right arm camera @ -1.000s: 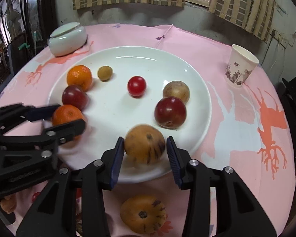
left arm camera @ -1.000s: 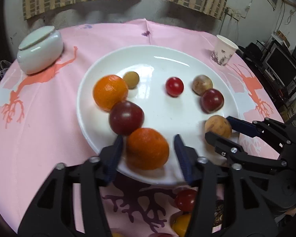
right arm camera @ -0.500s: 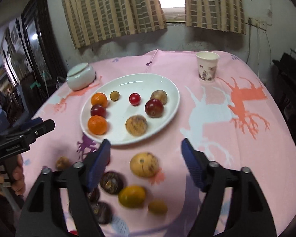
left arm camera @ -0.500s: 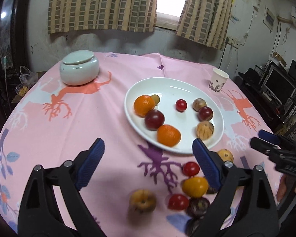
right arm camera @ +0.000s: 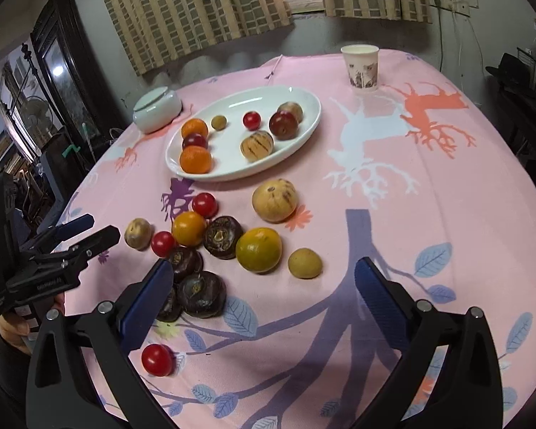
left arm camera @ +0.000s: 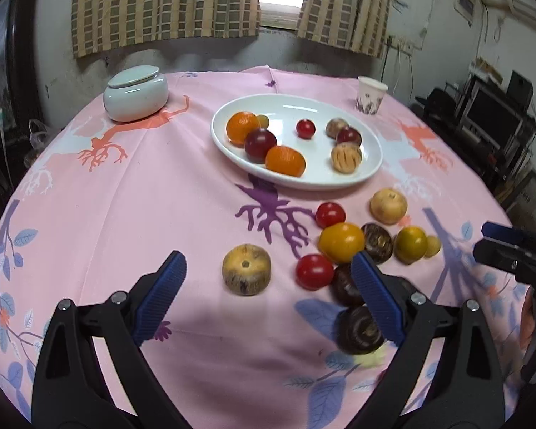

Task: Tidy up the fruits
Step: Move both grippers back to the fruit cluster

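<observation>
A white plate (left arm camera: 371, 164) holds two oranges, dark red plums, a cherry tomato and a striped tan fruit (left arm camera: 346, 157). Nearer me, loose fruit lies on the pink cloth: a tan fruit (left arm camera: 246, 268), red tomatoes, a yellow-orange fruit (left arm camera: 340, 242) and dark brown ones. My left gripper (left arm camera: 268, 261) hovers over this pile, its jaws opening wide and its pads touching nothing. My right gripper (right arm camera: 264, 266) hangs above a greenish orange (right arm camera: 258, 249) and a small tan fruit (right arm camera: 304, 263), its jaws also opening and gripping nothing. The plate (right arm camera: 314, 114) lies farther back.
A white lidded jar (left arm camera: 135, 94) stands at the back left and a paper cup (left arm camera: 371, 99) at the back right of the round table. Curtains and a window are behind. Dark furniture stands at both sides. A hand (right arm camera: 10, 325) holds the left gripper's handle.
Both grippers let go of fruit on the plate, the left an orange and the right the striped tan fruit. They drew back toward the near pile and their jaws spread wide.
</observation>
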`<state>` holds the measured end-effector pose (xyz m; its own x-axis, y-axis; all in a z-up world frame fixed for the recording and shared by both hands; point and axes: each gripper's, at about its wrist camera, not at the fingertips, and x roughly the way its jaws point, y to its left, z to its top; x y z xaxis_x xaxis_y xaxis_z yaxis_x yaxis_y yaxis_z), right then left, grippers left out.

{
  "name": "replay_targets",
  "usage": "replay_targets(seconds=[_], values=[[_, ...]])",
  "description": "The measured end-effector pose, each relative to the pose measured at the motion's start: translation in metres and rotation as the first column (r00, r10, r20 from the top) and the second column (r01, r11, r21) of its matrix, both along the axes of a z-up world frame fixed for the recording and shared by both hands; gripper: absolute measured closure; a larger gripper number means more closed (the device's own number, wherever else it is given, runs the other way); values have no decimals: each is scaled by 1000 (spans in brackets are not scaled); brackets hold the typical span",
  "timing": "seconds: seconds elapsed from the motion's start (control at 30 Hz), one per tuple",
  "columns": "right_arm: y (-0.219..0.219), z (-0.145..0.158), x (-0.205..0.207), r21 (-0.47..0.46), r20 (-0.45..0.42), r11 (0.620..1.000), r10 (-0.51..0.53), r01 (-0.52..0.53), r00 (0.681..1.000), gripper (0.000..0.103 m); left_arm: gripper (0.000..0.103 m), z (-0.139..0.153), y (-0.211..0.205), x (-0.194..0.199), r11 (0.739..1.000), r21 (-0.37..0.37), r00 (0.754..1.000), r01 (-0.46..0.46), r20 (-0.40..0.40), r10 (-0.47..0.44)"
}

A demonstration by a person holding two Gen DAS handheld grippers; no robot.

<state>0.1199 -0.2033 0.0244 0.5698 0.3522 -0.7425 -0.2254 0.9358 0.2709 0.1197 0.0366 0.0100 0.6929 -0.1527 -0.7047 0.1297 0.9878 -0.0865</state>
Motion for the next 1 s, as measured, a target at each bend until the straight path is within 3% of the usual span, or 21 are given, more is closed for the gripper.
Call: replay_targets(seconds=[0.1,0.23,0.33,0.43,0.6,0.63,0.7,0.8,0.93,1.0], values=[[-3,-9,3,27,17,1000,9,-9,1000,1,8,-8,-3,0,999,41,1000,10,8,-11],[-23,-16,10,111,12,993,-30,29,999,1,8,-23,6,5,999,19,999,41,-5,-41],[-33,-12,9,37,75,992,-121,118,990,1,8,-28,18,12,1000,-12,999,24,-39,-25],[-33,-10,9,-33,133,988,-146,151,980,1,8,-35,28,17,998,-61,997,-2,-78,-3],[-41,-13,10,49,113,986,-166,162,980,1,9,-50,24,23,1000,-17,992,-10,-127,7],[-41,-13,10,60,102,986,-163,158,981,1,11,-50,23,23,1000,-3,993,-15,-114,15],[-38,-15,11,60,88,988,-150,145,985,1,29,-50,25,23,1000,4,994,-19,-106,20],[-32,-14,9,34,109,990,-136,133,985,1,42,-51,27,25,999,-53,992,-8,-127,1],[-27,-14,8,-5,137,991,-134,136,981,1,49,-52,19,25,1000,-6,995,-5,-97,4],[-25,-13,8,-32,153,991,-127,133,980,1,65,-52,12,26,1000,4,995,25,-94,-24]])
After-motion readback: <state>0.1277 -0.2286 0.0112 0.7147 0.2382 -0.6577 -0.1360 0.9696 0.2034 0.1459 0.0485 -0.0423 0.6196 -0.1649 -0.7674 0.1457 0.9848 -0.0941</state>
